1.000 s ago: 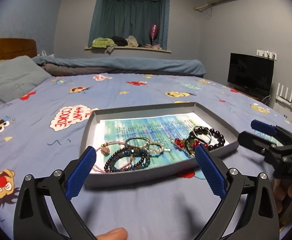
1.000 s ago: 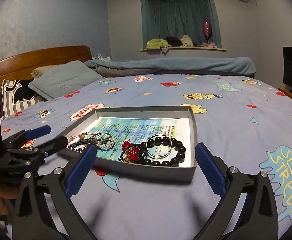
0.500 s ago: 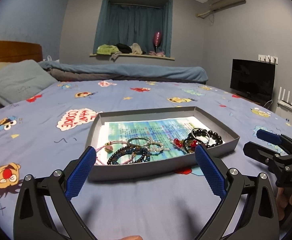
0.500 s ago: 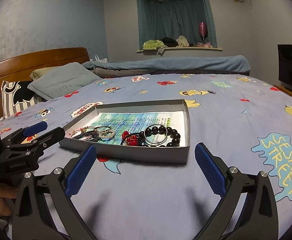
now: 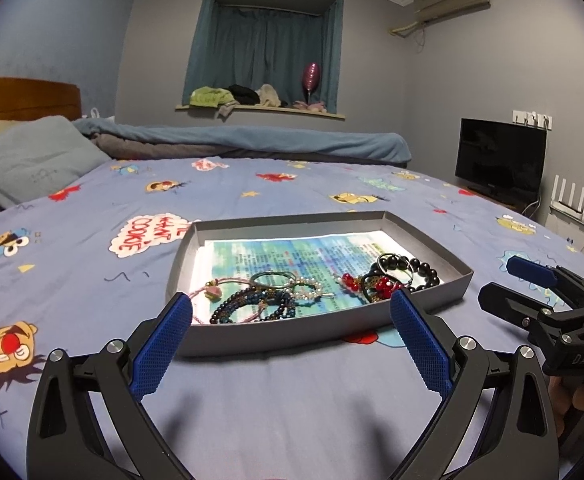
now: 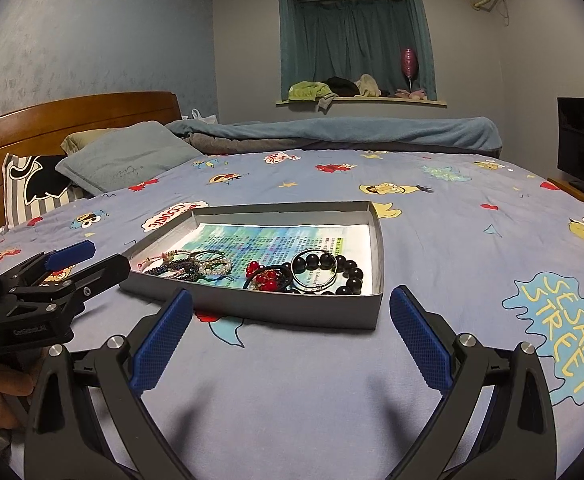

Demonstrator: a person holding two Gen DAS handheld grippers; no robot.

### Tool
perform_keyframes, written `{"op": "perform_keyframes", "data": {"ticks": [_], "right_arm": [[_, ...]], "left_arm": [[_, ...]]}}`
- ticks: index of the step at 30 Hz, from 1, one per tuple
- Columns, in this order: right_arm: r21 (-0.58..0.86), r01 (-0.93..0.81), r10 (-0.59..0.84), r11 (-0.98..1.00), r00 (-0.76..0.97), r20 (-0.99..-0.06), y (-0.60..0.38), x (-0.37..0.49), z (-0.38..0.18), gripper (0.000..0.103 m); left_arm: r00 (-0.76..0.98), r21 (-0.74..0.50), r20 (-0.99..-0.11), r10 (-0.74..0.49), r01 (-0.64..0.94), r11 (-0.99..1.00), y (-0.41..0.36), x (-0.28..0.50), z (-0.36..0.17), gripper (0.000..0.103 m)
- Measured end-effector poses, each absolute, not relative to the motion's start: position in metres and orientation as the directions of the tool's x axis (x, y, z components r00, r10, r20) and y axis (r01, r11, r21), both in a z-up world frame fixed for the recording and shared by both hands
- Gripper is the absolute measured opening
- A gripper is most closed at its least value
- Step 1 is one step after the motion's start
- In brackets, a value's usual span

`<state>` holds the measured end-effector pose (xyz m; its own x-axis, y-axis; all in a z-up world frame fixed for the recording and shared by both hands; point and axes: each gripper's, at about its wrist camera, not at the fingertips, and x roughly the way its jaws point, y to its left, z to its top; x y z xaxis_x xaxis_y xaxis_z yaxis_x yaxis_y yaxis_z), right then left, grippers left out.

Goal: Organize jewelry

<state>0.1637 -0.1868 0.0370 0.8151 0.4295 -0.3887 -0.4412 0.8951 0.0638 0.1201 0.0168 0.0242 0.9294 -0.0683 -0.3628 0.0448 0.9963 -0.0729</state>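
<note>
While both claws, left (image 5: 289,332) and right (image 6: 291,326), gape released, bracelets (image 5: 251,306) lie inside the tray (image 5: 292,330).

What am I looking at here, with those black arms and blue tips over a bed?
No robot: a person holds a two-finger gripper in each hand, each with a camera looking along its fingers. One picture comes from the left gripper, the other from the right gripper; each also glimpses the other at its edge. Both are open and hold nothing. On the cartoon bedsheet lies a shallow grey tray lined with printed paper. In it are a black bead bracelet, red beads and a tangle of thinner bracelets.
</note>
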Motion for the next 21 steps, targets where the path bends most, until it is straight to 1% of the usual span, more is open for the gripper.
{"op": "perform_keyframes", "data": {"ticks": [21], "right_arm": [[0.065,-0.441,0.43,0.895,0.814,-0.392,-0.1862,0.1635,0.0369,0.097]], "left_arm": [[0.927,-0.074,-0.369,-0.067,0.043,0.996,0.0176,0.1215,0.0223,0.098]]}}
